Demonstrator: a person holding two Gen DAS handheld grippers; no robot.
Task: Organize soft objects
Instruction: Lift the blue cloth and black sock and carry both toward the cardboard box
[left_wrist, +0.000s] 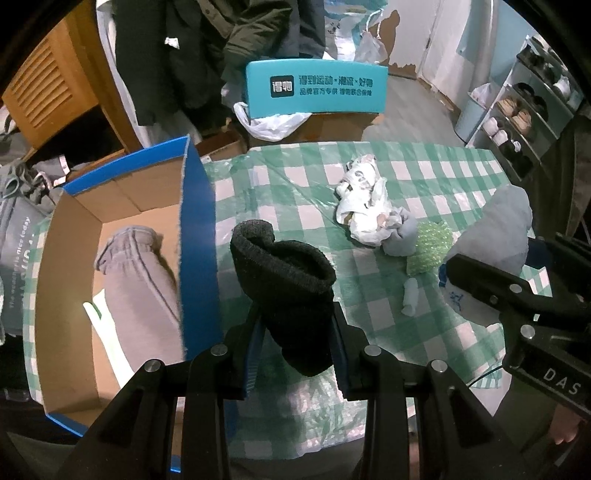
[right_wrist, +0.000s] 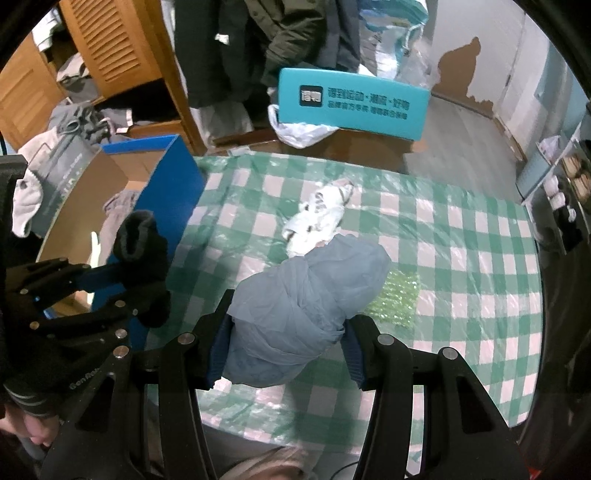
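My left gripper (left_wrist: 295, 354) is shut on a black knitted sock (left_wrist: 284, 284), held above the checked table just right of the blue cardboard box (left_wrist: 195, 236). A grey garment (left_wrist: 136, 273) lies inside the box. My right gripper (right_wrist: 286, 350) is shut on a grey-blue cloth bundle (right_wrist: 306, 291), held above the table. The left gripper with the sock also shows in the right wrist view (right_wrist: 140, 251). The right gripper and bundle show at the right of the left wrist view (left_wrist: 495, 229).
On the green-and-white checked tablecloth (left_wrist: 295, 184) lie a crumpled white plastic bag (left_wrist: 362, 199), a small grey cloth (left_wrist: 400, 236), green bubble wrap (left_wrist: 428, 247) and a small white piece (left_wrist: 410, 295). A teal chair back (left_wrist: 317, 88) stands behind the table. A shoe rack (left_wrist: 524, 110) is at the right.
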